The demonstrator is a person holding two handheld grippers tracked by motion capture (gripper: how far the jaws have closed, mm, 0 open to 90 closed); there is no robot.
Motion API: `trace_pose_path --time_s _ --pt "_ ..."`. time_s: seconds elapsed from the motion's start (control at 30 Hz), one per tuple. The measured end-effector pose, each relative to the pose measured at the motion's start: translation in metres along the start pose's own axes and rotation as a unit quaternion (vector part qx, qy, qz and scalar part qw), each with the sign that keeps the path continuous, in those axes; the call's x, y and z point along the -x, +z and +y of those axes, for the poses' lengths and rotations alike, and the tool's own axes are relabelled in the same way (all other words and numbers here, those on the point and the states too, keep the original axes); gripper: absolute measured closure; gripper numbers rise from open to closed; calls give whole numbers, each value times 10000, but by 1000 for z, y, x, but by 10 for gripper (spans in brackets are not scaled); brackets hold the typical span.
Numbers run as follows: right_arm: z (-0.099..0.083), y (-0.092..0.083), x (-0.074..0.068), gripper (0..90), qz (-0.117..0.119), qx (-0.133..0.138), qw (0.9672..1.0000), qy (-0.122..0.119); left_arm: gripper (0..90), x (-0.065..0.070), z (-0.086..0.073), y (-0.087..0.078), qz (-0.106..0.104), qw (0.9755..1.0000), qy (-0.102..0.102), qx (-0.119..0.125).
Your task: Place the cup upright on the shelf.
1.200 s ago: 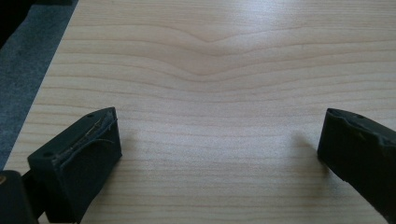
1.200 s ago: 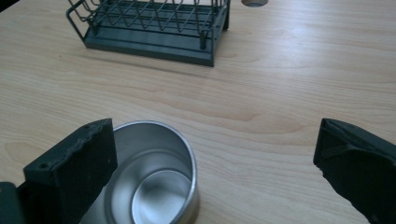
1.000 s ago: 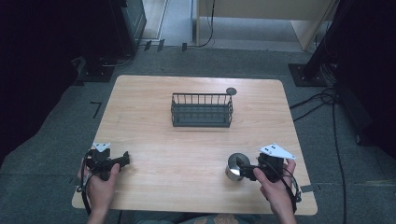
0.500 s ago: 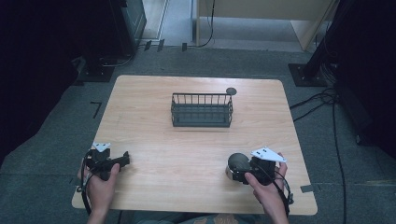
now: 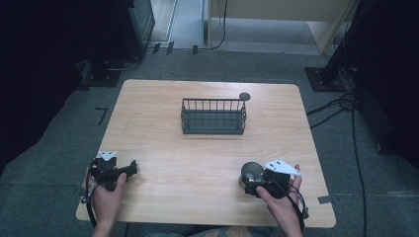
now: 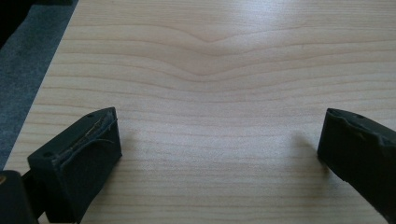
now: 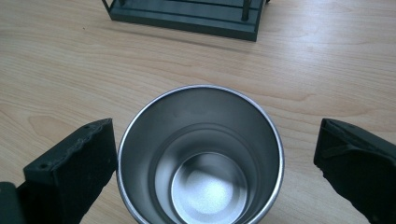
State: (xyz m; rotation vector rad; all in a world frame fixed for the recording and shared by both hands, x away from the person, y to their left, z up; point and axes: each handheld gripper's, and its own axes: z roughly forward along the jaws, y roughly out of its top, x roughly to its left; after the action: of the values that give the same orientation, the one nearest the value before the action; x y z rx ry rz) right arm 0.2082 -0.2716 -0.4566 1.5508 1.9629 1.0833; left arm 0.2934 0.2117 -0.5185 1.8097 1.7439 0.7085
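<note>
Table: a light wooden rectangular table (image 5: 207,148) with rounded corners, standing on grey carpet; it carries everything listed below.
Rack: a dark metal wire rack (image 5: 213,116) with upright bars, set near the middle of the table towards its far edge; in the right gripper view its base (image 7: 187,14) lies beyond the cup, well apart from it.
Right tongs: the black right tongs (image 7: 215,154), held in a hand at the near right of the table (image 5: 257,183), a grey three-cornered plate on top. The jaws stand wide apart, one on either side of the cup; the left jaw is just beside the cup's wall, the right jaw stands clear of it.
Left tongs: the black left tongs (image 6: 219,140), held in a hand at the near left of the table (image 5: 129,170). The jaws stand wide apart over bare wood.
Cup: a shiny cylindrical stainless-steel cup (image 7: 201,158), upright and open-mouthed, resting on the table at its near right (image 5: 252,173) between the right jaws.
Disc: a small dark round disc (image 5: 244,96), lying flat near the rack's far right corner.
</note>
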Motion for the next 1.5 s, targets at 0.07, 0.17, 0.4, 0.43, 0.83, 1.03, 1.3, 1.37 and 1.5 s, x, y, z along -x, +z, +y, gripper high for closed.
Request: trace_pose_path --time_s 0.07,0.17,0.4,0.43,0.83,1.03,1.3,1.37,1.5 --pt "0 -2 -1 0 93 63 9999 5 0 0 0 0 -2 10000 -3 -2" --pt "0 -1 -2 0 125 51 9999 -12 0 0 0 0 -2 10000 -1 -2" --pt "-7 8 -5 0 86 -142 9998 -84 0 0 0 0 -1 10000 -2 0" --pt "-7 8 -5 0 86 -142 9998 -84 0 0 0 0 -1 10000 -2 0" --pt "-18 23 -6 79 -104 -335 9990 -269 0 0 0 0 -2 10000 -2 -1" --pt "-18 23 -9 159 -178 -262 9988 -381 0 0 0 0 -1 10000 -2 1" --pt "-14 19 -6 174 -168 -186 9994 -251 0 0 0 0 -2 10000 -1 -2" --pt "-11 17 -6 181 -154 -152 9995 -246 0 0 0 0 -1 10000 -4 1" --pt "-5 15 -6 182 -154 -122 9994 -274 0 0 0 0 -3 10000 -2 -4"
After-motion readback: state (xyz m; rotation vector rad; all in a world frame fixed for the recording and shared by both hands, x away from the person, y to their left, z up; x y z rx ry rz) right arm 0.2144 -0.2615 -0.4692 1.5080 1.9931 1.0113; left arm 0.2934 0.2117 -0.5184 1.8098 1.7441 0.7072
